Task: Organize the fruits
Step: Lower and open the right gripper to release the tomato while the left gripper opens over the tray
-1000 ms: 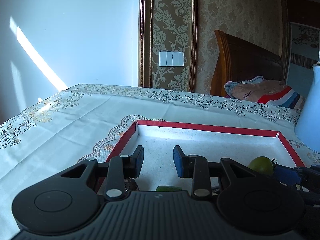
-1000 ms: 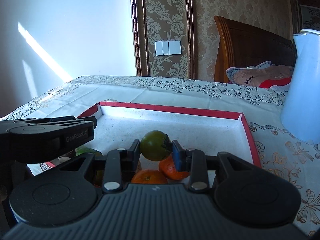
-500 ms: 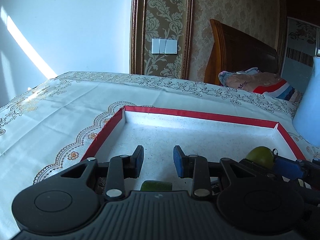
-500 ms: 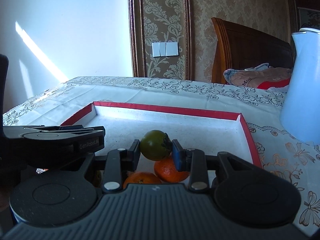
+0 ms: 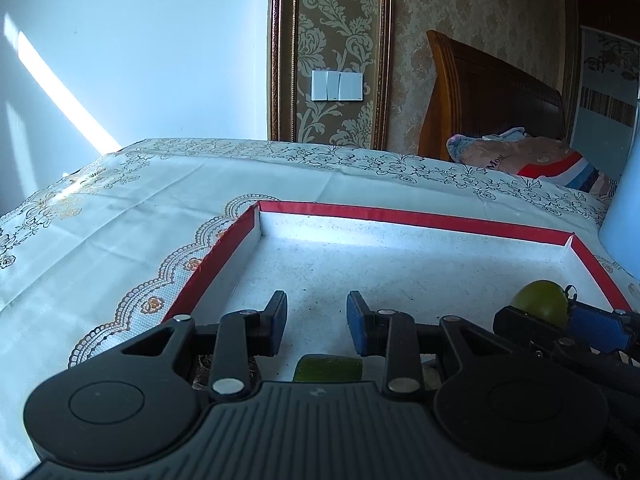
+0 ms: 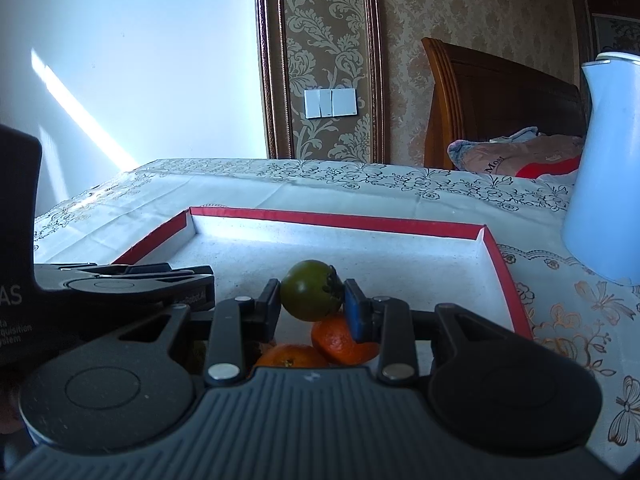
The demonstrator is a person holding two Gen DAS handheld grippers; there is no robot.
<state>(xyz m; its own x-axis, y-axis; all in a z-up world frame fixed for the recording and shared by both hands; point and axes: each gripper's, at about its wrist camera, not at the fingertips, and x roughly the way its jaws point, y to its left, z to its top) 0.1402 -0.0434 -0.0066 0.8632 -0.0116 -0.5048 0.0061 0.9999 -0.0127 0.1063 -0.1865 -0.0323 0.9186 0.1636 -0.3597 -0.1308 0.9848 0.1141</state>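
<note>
A shallow red-rimmed tray with a white speckled floor lies on the tablecloth; it also shows in the right wrist view. My right gripper is shut on a green tomato and holds it above two oranges at the tray's near side. The same tomato and gripper show at the right of the left wrist view. My left gripper is open and empty over the tray's near left part. A green fruit peeks out just below it.
A pale blue jug stands right of the tray on the floral tablecloth. A wooden headboard and a pillow lie behind. The left gripper's body sits left of my right gripper.
My left gripper has shifted slightly over the tray's near left. My right gripper still holds the tomato, a little farther over the oranges.
</note>
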